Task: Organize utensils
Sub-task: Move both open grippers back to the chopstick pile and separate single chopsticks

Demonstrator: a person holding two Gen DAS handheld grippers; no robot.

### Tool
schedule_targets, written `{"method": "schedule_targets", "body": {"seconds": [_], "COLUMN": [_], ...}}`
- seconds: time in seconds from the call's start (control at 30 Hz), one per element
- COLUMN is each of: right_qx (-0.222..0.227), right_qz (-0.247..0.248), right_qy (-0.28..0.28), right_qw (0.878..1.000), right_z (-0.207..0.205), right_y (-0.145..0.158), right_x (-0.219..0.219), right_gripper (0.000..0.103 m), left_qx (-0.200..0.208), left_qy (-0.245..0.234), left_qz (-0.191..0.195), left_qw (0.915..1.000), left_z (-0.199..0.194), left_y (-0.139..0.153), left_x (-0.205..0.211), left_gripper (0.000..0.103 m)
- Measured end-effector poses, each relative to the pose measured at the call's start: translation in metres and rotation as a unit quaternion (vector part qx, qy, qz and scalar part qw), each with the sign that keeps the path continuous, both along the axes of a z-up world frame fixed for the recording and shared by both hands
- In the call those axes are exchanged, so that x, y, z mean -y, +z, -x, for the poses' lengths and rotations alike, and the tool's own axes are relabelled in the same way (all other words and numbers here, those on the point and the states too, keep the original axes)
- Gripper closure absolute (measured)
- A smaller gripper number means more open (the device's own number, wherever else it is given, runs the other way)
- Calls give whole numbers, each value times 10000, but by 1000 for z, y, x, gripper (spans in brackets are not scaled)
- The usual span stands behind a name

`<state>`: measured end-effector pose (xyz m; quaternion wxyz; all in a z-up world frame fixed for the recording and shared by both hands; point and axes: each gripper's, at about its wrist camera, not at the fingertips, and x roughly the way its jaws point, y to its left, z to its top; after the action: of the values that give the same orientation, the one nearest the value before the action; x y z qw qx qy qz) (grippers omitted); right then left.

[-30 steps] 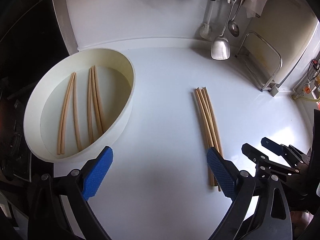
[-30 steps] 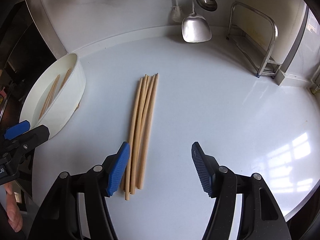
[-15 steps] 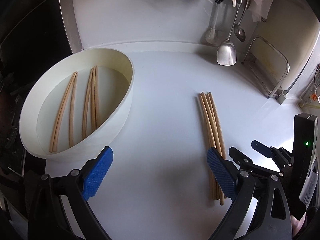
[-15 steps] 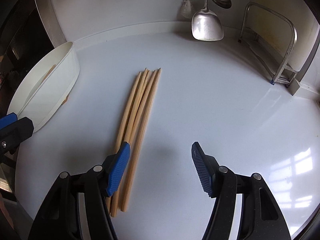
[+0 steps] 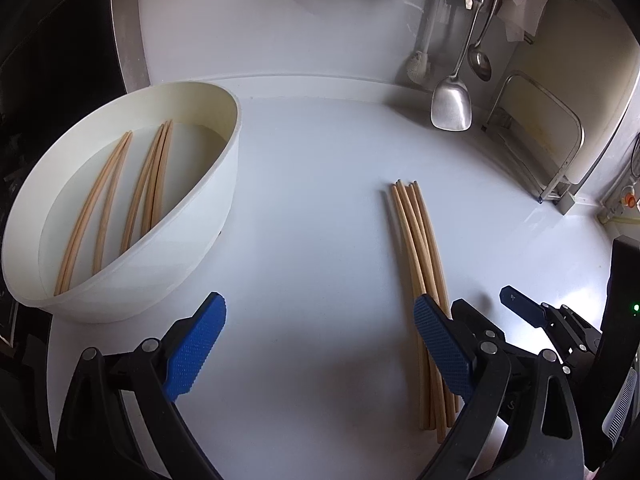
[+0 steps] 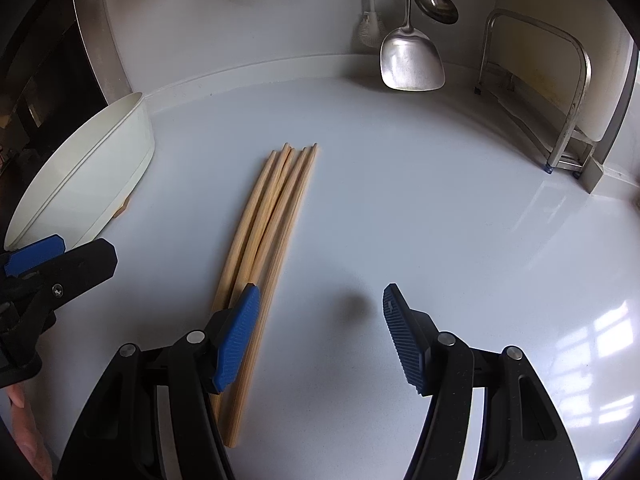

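Here we hold both hand-held grippers, left (image 5: 320, 344) and right (image 6: 320, 332), wide apart and empty. Loose chopsticks (image 6: 272, 240) lie bundled on the worktop (image 6: 440, 200), just beside the right one's left finger. More rest in the bowl (image 5: 192, 240).

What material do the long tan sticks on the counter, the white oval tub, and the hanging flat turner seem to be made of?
Long tan sticks: probably wood or bamboo, matte, with faint lengthwise grain. White oval tub: likely plastic, smooth and slightly glossy with a thin even wall; ceramic is not excluded. Hanging flat turner: metal, probably stainless steel, with a brushed silver sheen that reflects light.
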<state>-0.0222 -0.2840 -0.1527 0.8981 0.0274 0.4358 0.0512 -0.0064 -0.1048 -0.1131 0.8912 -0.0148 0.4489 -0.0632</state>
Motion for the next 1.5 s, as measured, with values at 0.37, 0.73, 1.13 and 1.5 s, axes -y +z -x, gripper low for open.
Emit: {"method": "schedule_targets", "body": {"seconds": [0.37,0.73,1.13,1.5], "right_qx": [62,72,25,22], "right_qz": [121,189,146,151], "right_qy": [7,77,-81,-83], "right_qw": [9999,9998,9999,9998], "right_z": [3,4,7,8], "right_y": [-4,-7,-9,-9], "right_x": [-5,-6,23,33], "right_gripper": [42,42,42,42], "left_qx": [45,3,-124,-274], "left_qy": [4,2,-187,-190], "left_qz": [-60,16,-44,-3], "left_qw": [10000,10000,9997,9994], "left_z": [-2,-4,-7,-8], "left_y": [-5,-8,-21,-38], "left_x": [0,6,33,41], "left_gripper": [10,10,10,10]}}
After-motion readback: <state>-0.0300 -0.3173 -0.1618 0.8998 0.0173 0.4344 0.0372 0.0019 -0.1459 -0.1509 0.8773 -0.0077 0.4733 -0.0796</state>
